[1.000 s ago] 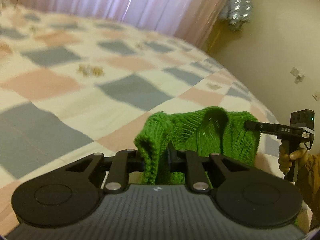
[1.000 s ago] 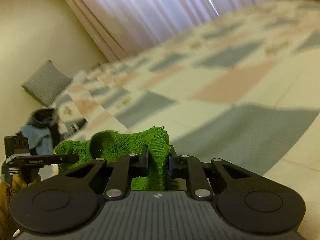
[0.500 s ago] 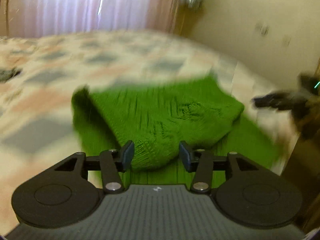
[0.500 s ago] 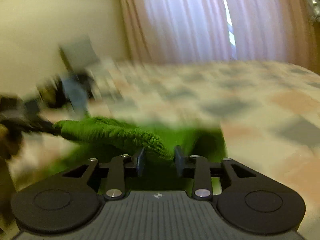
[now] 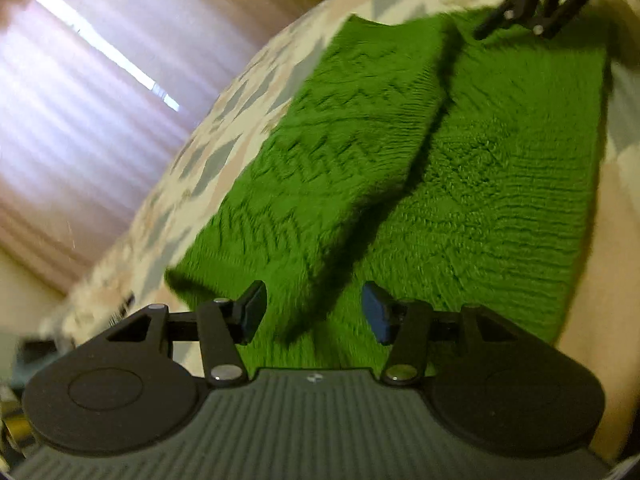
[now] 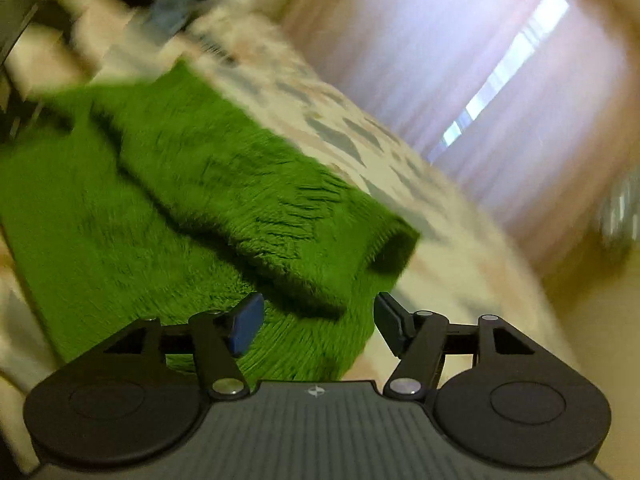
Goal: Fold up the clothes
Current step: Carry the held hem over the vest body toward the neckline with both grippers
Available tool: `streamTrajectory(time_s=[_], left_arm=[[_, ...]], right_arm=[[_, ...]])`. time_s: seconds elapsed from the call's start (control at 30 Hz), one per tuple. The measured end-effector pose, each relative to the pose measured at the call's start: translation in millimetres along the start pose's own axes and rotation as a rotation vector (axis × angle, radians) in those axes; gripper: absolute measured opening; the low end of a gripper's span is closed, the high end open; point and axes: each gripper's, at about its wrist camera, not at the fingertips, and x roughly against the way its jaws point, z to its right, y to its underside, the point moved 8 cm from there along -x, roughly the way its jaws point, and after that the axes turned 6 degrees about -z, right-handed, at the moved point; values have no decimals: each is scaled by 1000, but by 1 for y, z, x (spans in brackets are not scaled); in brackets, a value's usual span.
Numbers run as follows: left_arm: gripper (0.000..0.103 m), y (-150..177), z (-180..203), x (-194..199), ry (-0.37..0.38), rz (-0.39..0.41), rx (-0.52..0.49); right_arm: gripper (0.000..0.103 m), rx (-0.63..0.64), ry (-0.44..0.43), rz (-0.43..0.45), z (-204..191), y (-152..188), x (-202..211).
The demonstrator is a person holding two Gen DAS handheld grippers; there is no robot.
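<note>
— Both let go since a second ago: left hand-held gripper (image 5: 314, 312) and right hand-held gripper (image 6: 318, 320) now gape wide, holding nothing.

— And the sweater (image 5: 420, 168)?

— Flat on the bed (image 5: 224, 120), one flap folded over — probably more folds left.

A: left claw (image 5: 314, 312) status?
B: jaws spread wide, nothing pinched between them. Right claw (image 6: 318, 322) same deal (its tip also shows top-right in the left wrist view).
</note>
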Motion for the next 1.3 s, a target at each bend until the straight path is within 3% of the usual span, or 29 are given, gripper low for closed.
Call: streamTrajectory(time_s=[0.17, 0.23, 0.27, 0.3, 0.4, 0.53, 0.63, 0.77, 0.97, 1.17, 1.3], left_arm=[[49, -10, 1, -30, -19, -12, -92], [31, -9, 1, -41, -26, -32, -121], [16, -8, 0, -45, -30, -43, -134], [13, -6, 0, -45, -35, -47, -138], [8, -2, -6, -25, -45, -29, -88], [8, 10, -11, 16, -51, -1, -17], [9, 24, 4, 31, -36, -14, -1], [9, 35, 32, 24, -69, -41, -37], [9, 30, 18, 42, -71, 1, 64], [8, 38, 37, 41, -36, -27, 35], [12, 43, 28, 53, 25, -19, 104]], right_arm=[[58, 266, 60, 26, -17, 3, -34], [56, 326, 81, 45, -18, 2, -45], [43, 351, 83, 52, -18, 1, -50], [9, 375, 85, 55, -19, 1, -53], [10, 419, 110, 71, -20, 0, -44], [10, 329, 115, 137, -15, -3, 9], [10, 290, 95, 139, -25, 8, 38], [10, 321, 64, 75, -57, 36, 35], [9, 233, 117, 88, -52, 34, 52], [10, 268, 69, 26, -69, 42, 48], [12, 249, 55, 3, -70, 44, 52]])
